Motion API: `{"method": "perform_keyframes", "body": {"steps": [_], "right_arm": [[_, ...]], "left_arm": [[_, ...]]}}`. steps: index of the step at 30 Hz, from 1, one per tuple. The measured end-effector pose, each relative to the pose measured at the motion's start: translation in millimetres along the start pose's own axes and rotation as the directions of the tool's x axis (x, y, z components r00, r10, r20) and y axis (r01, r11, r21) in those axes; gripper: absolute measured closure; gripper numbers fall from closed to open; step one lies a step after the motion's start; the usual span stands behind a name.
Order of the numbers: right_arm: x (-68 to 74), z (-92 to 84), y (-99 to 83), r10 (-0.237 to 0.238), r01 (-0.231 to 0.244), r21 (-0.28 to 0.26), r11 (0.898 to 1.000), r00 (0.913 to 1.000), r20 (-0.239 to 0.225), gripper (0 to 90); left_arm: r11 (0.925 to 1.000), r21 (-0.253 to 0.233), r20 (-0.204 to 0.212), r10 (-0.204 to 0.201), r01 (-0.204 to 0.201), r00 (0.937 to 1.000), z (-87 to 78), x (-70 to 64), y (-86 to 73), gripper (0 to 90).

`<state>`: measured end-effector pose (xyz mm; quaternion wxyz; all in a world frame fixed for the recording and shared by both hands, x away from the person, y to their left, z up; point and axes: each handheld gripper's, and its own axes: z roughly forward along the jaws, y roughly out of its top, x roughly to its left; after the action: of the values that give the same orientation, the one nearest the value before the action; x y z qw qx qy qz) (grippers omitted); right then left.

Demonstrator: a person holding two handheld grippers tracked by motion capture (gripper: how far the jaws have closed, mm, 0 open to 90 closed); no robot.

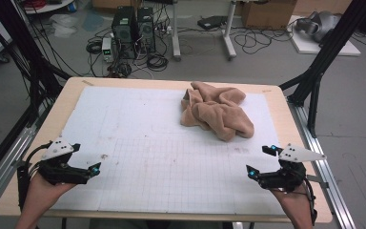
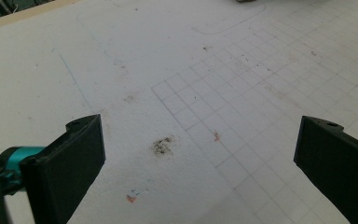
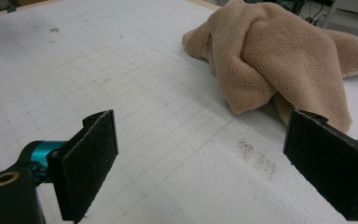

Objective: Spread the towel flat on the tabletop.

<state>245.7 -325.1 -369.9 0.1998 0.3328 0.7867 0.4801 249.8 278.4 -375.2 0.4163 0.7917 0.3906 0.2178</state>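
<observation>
Black jaws of the right gripper [image 3: 200, 163] stand wide apart with nothing between them, low over the white grid mat [image 3: 135, 116]. Just past them, a bit to the right gripper view's right, lies the tan towel [image 3: 279, 60] — a soft, crumpled heap with folds on top of folds. In the high view the towel [image 1: 217, 112] sits on the far right part of the mat, well apart from both hands.

The left gripper [image 1: 86, 168] is down at the near left corner, and it is the farther one from the towel. Its jaws are spread wide too, holding nothing, and bare mat with a small dark smudge [image 2: 163, 145] shows between them.

What could go wrong? The towel is bunched up, so its corners are hard to find. A gripper may pinch a fold in the middle and lift the whole lump, not an edge. It may also grab two layers at once, and then the towel will not open flat. If one gripper pulls while the other is not holding yet, the towel will likely slide across the smooth mat — maybe toward the far edge of the wooden table [image 1: 171, 84]. Jaws coming in too low could scrape the mat.
</observation>
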Motion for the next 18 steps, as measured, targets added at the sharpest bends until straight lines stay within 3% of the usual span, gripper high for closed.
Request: {"method": "perform_keyframes", "body": {"steps": [18], "right_arm": [[1.4,-0.5,5.8,-0.010,0.010,-0.002,1.000,0.9999,-0.007,9.0]], "left_arm": [[0.9999,0.002,0.021,0.016,-0.016,0.9997,0.3,-3.2,4.5,2.3]]}}
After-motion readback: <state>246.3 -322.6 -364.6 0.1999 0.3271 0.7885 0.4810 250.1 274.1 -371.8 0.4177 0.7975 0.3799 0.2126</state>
